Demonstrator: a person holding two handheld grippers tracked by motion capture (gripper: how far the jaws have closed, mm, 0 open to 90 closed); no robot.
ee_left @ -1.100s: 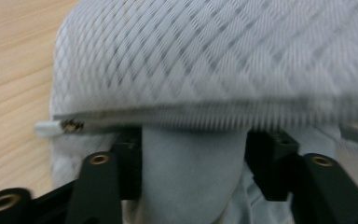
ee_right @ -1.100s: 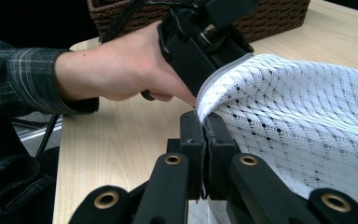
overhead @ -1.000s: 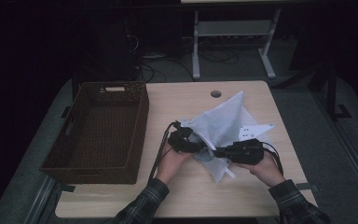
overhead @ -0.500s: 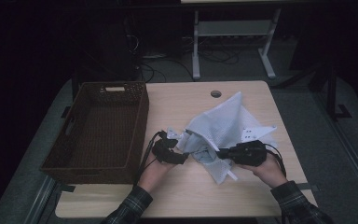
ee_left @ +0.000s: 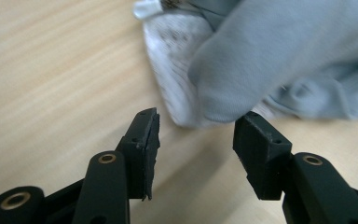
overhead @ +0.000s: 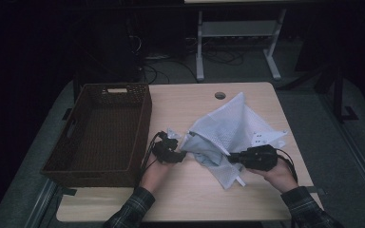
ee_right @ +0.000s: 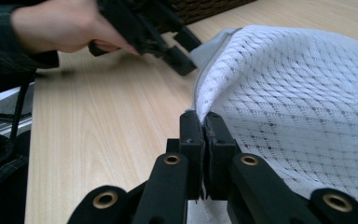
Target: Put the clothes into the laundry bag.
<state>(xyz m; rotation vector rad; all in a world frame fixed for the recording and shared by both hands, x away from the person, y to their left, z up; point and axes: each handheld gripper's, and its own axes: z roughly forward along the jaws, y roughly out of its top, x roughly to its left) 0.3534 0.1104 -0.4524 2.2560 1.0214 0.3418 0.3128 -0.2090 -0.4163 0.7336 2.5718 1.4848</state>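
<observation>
Pinching the white mesh bag [ee_right: 303,116] by its edge, right gripper [ee_right: 203,122] is clamped tight. Left gripper [ee_left: 196,135] sits spread apart just beside the grey cloth [ee_left: 279,51]; bag lies mid-table [overhead: 180,102], right of basket [overhead: 102,128].

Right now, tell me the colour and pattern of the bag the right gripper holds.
White mesh laundry bag with a diamond-like open weave, clearest in the right gripper view.

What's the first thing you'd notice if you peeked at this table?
A white mesh bag is tented up in the middle of the table, with pale blue cloth poking out of its open side. The right claw pinches the bag's edge, and the left claw gapes open at the cloth. A big dark wicker basket sits at the left.
</observation>
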